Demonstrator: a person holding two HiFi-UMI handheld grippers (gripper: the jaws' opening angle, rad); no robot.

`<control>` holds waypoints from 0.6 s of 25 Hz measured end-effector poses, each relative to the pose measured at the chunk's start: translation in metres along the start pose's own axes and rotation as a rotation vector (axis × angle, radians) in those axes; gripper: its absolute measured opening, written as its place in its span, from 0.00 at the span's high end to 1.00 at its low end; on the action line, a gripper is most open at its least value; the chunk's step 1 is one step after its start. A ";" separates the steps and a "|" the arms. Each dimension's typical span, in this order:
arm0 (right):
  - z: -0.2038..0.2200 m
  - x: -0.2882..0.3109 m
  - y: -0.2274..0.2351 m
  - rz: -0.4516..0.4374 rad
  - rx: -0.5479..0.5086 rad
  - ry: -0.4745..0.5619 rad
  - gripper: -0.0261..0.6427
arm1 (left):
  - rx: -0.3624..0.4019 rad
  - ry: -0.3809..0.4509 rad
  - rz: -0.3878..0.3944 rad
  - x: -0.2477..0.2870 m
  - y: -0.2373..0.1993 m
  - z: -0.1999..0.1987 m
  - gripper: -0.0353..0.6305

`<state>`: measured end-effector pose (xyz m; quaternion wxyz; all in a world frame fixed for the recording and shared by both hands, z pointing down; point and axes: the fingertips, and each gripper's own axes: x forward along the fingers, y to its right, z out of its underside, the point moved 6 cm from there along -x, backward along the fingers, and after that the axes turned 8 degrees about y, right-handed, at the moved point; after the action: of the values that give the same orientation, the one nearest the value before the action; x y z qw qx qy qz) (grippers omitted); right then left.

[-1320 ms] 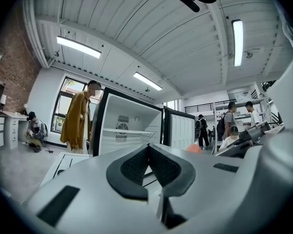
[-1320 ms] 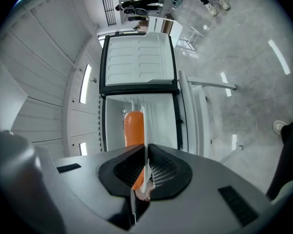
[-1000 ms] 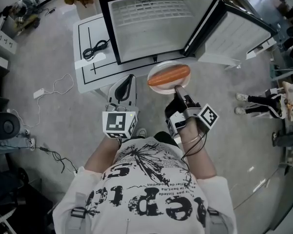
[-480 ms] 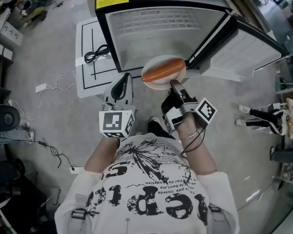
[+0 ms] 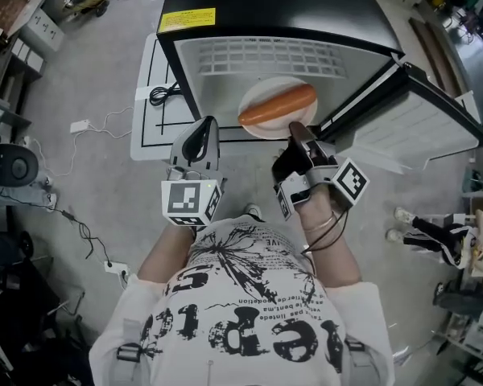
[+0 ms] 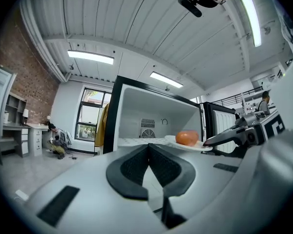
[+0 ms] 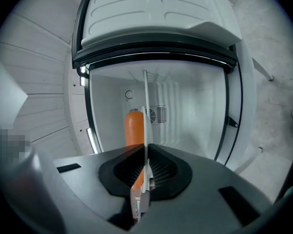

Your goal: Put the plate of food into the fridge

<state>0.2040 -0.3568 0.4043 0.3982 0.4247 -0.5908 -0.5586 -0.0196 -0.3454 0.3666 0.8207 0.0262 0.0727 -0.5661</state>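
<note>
Workshop room with a grey concrete floor (image 5: 88,175), a brick wall (image 6: 24,77) and strip lights (image 6: 90,57) on a white ribbed ceiling. We see a black-cased fridge (image 5: 274,6) standing on the floor, its door (image 5: 419,127) swung open to the right. A white lined mat (image 5: 149,115) carrying a coiled cable (image 5: 163,95) lies at its left. The right gripper (image 5: 296,131) is clamped on the near rim of the plate (image 5: 262,133), which is held level at the fridge's mouth. The orange sausage (image 5: 278,105) lies on the plate with its long axis across the opening, right end angled slightly inward. The left gripper (image 5: 197,139) hangs just beside, jaws together on nothing.
</note>
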 end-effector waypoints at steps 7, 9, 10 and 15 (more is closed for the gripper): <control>-0.022 0.021 -0.014 -0.039 0.008 -0.076 0.92 | 0.008 0.014 -0.058 0.023 0.012 0.000 0.94; -0.028 0.024 -0.015 -0.035 0.009 -0.098 0.92 | 0.014 0.018 -0.070 0.028 0.017 -0.001 0.94; -0.030 0.025 -0.015 -0.032 0.008 -0.106 0.92 | 0.016 0.019 -0.074 0.030 0.020 -0.001 0.94; -0.044 0.031 -0.018 -0.035 0.003 -0.097 0.92 | 0.029 0.012 -0.069 0.039 0.027 0.000 0.94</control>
<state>0.2369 -0.4005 0.3885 0.3588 0.4079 -0.6028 -0.5843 0.0195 -0.3718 0.3598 0.7998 0.0388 0.0702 -0.5948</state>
